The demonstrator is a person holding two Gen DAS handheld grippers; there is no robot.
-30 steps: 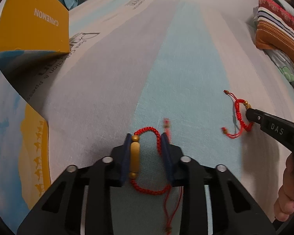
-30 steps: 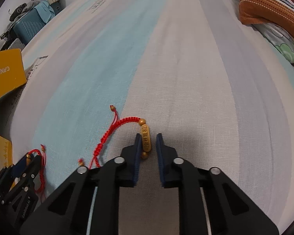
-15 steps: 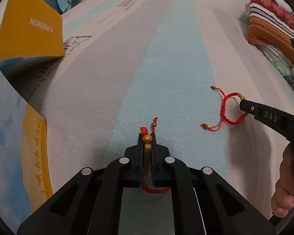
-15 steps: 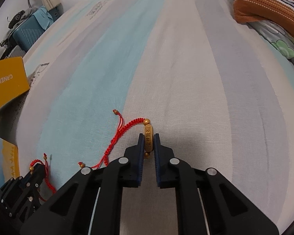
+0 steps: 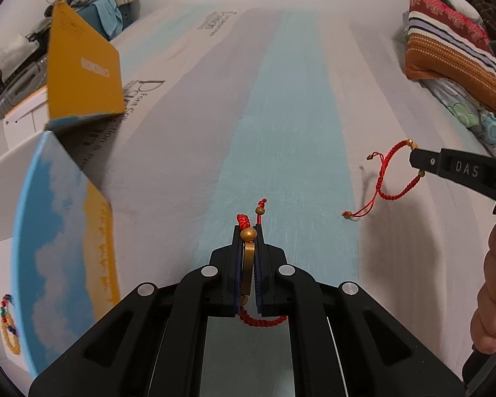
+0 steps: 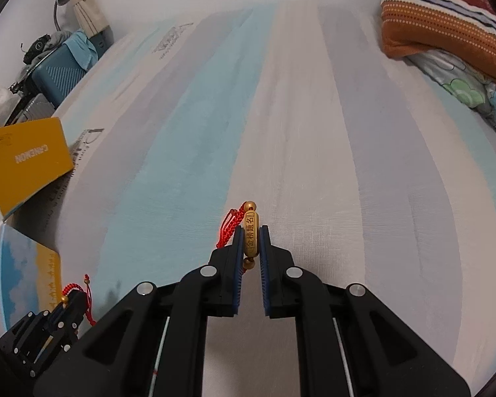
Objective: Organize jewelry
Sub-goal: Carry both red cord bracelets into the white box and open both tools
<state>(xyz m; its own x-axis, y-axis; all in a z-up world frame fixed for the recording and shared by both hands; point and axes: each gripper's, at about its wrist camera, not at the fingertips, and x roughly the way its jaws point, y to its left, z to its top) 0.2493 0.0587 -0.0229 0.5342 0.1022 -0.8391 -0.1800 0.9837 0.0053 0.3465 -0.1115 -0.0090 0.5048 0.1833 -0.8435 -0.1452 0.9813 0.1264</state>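
Two red cord bracelets, each with a gold bar bead. My left gripper (image 5: 248, 241) is shut on the gold bar of one bracelet (image 5: 248, 264); its red cord loops below the fingers. My right gripper (image 6: 250, 231) is shut on the gold bar of the other bracelet (image 6: 250, 235), lifted off the striped bedsheet (image 6: 314, 132). In the left wrist view that bracelet (image 5: 385, 178) hangs from the right gripper (image 5: 413, 158) at the right, its cord ends trailing down to the sheet. The left gripper (image 6: 71, 297) shows at the lower left of the right wrist view.
An open box with a blue-sky and orange print (image 5: 59, 258) stands at the left; a beaded bracelet (image 5: 8, 324) lies beside it. An orange flap (image 5: 82, 76) stands further back. Striped pillows (image 5: 453, 53) lie at the right edge. A blue suitcase (image 6: 59, 69) stands beyond the bed.
Both grippers have closed on the gold bars and lifted the bracelets off the sheet. The right bracelet now dangles in the air.
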